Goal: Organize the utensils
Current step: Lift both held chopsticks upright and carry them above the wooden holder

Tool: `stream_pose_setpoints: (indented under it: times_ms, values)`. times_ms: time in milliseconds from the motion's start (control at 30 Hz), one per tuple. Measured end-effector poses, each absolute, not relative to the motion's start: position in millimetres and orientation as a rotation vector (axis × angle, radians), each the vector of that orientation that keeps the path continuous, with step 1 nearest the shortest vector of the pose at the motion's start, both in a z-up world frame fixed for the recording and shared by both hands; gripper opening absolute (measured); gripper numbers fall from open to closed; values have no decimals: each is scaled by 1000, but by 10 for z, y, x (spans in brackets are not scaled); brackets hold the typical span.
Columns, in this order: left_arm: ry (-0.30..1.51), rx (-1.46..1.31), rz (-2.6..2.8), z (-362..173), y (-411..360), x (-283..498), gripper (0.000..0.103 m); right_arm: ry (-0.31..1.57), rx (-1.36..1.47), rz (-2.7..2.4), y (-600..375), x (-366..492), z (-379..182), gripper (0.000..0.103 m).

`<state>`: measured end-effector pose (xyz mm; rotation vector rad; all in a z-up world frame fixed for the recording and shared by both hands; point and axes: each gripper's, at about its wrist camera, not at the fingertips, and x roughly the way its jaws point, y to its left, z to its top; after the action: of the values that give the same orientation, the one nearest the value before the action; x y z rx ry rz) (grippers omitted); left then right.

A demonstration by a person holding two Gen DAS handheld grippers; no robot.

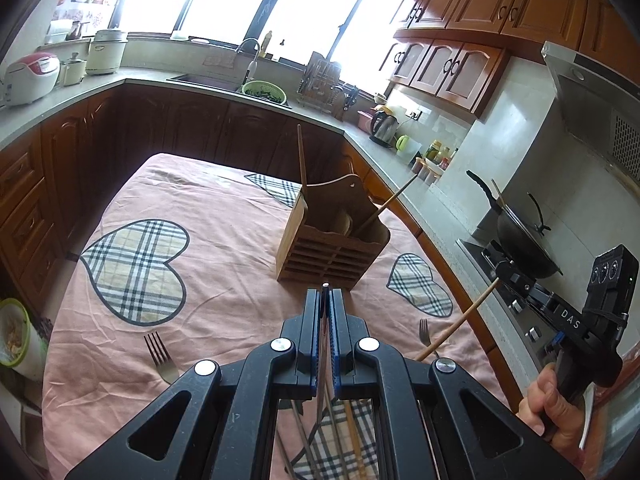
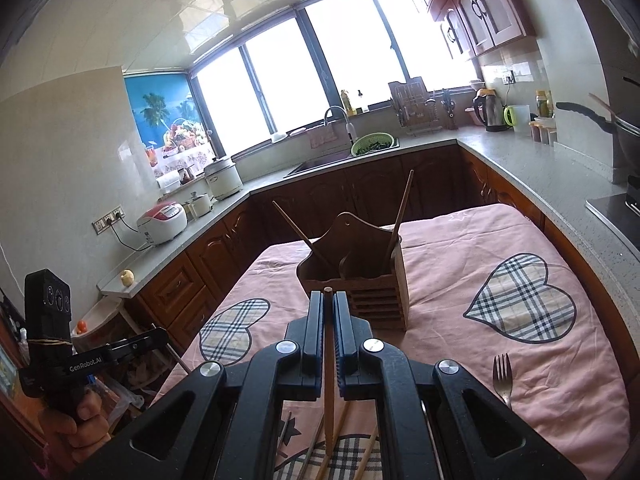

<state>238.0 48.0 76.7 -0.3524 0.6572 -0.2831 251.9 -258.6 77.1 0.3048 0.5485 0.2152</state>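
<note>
The wooden utensil holder stands upright near the middle of the desk, on a pink cloth with plaid hearts, and two wooden chopsticks already lean out of its compartments. More chopsticks lie loose on the cloth at the near edge, and a fork rests on each side of them. The step in hand looks like carrying picked-up pieces toward the holder: the left claw is closed on a thin metal chopstick, its tip poking out just past the fingertips, and the right claw is clamped on a wooden chopstick that hangs down behind the jaws. Both claws hover short of the holder, not touching it. The next move likely calls for bringing each tip over an open compartment, tilting the stick more upright, then loosening the grip so it drops in without knocking the leaning ones
</note>
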Motion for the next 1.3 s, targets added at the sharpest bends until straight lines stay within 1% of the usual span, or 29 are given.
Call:
stream_pose_setpoints:
  times_ms: [467, 900, 1133, 1300]
  values:
    - [546, -347, -289, 1083, 536, 2670, 3, 454, 319, 175, -2787, 2728, 1030, 4]
    - [396, -323, -268, 1341, 466, 3269, 3, 315, 374, 115, -3108, 3272, 1393, 4]
    - [354, -318, -247, 1257, 376, 3722, 3, 285, 385, 81, -3191, 3687, 1437, 4]
    - [350, -330, -215, 1027, 308, 4063, 3, 293, 385, 68, -3198, 3946, 1299, 4]
